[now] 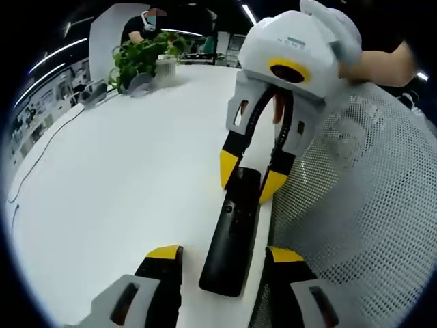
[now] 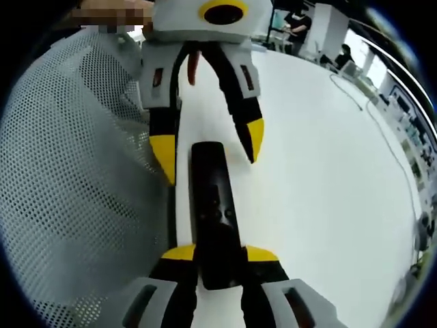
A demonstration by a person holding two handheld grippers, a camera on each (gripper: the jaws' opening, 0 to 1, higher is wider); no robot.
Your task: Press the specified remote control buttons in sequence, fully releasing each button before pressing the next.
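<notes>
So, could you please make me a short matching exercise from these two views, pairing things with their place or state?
Things:
1. remote control
2. potted plant
3. white mesh sheet
4. right gripper

Descriptions:
a. at the table's far end
b. jaws on either side of the remote's end
c. lying flat on the white table
d. beside the remote

Pairs: 1-c, 2-a, 3-d, 4-b

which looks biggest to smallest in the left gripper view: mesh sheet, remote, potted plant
1. mesh sheet, taking up most of the right side
2. remote, a long black bar on the white table
3. potted plant, smallest, though it stands far back, so its true size is unsure
</notes>
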